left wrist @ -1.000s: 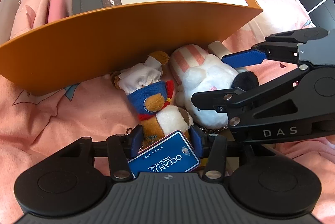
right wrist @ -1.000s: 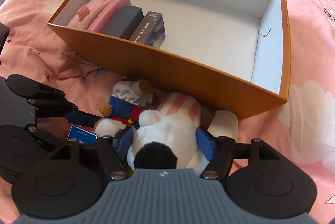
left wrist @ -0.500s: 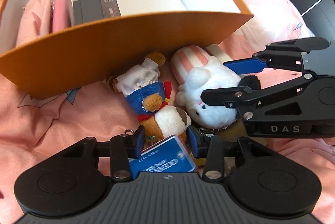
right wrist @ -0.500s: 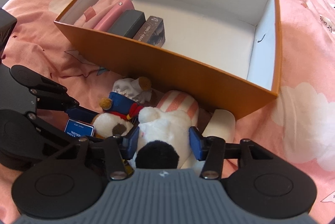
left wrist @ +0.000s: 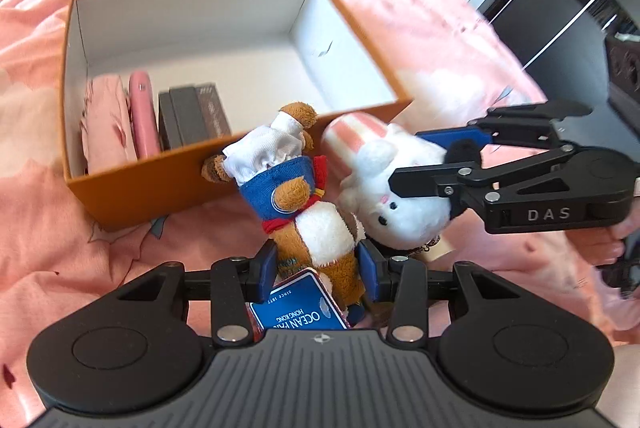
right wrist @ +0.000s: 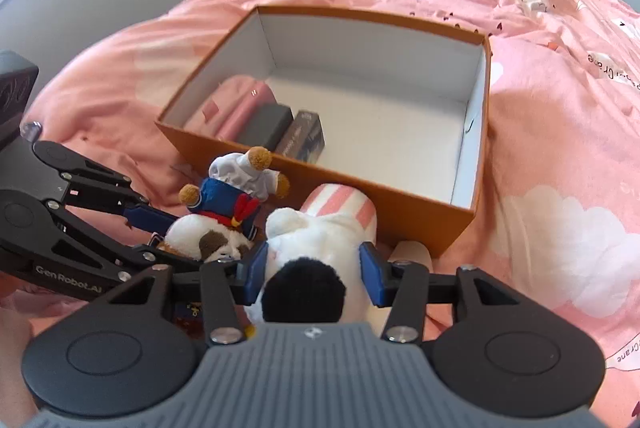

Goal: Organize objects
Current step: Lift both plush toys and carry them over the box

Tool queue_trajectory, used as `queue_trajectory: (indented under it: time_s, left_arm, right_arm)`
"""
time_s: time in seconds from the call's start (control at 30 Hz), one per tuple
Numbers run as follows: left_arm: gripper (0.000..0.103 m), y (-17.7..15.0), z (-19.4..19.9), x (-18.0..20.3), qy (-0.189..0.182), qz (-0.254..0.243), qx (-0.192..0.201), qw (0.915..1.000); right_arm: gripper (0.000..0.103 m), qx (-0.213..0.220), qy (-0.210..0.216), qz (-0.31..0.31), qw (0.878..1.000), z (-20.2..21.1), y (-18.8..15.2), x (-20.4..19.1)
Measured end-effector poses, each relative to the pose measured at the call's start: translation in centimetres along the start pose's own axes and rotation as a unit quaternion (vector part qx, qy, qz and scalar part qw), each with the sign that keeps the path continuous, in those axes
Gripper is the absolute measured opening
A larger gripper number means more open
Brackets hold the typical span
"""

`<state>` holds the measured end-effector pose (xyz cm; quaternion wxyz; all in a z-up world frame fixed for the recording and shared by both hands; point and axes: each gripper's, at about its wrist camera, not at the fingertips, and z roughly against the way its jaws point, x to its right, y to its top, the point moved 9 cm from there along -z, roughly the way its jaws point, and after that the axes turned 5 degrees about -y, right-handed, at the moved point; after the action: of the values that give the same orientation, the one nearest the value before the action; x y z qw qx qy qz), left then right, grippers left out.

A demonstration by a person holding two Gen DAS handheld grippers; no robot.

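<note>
My left gripper point(left wrist: 318, 266) is shut on a brown plush in a blue sailor suit point(left wrist: 304, 204), with a blue Ocean Park tag point(left wrist: 298, 312), and holds it above the bedding. It also shows in the right wrist view point(right wrist: 224, 200). My right gripper point(right wrist: 314, 272) is shut on a white plush with a pink striped hat point(right wrist: 320, 232) and lifts it too; the left wrist view shows that plush point(left wrist: 394, 184) between the right gripper's fingers point(left wrist: 424, 184). The open orange box point(right wrist: 416, 196) lies just beyond both plushes.
Inside the box at its left end stand a pink pouch point(left wrist: 106, 124), a pink case point(left wrist: 142, 116) and dark boxes point(left wrist: 188, 120). Pink bedding point(right wrist: 560, 148) surrounds the box. Dark furniture point(left wrist: 560, 8) stands at the far right. A cream object point(right wrist: 414, 252) lies by the box's corner.
Both grippers have risen with their plushes, lifting them off the bedding. The box now looks lower and farther, with more of its inside in view.
</note>
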<state>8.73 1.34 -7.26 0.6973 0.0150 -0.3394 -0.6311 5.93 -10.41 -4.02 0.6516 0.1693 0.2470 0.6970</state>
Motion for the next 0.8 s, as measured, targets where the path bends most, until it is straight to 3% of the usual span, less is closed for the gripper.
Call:
queue_trajectory:
  time_s: [0.27,0.43,0.8]
  left_arm:
    - [0.048,3.9,0.9,1.8,-0.015,-0.001,0.042,0.9990]
    - [0.048,6.4,1.5,1.1,0.002,0.003,0.063,0.9980]
    - [0.048,13.4,-0.8,0.4,-0.020,0.004,0.082,0.9964]
  right_arm:
    - [0.048,0.053,0.022,-0.029,0.998,3.5,2.7,0.2]
    - [0.048,0.090,0.017,-0.028,0.995,5.2,5.1,0.6]
    - [0.048,0.127,-0.019,-0.059,0.990,3.4,10.5,4.1]
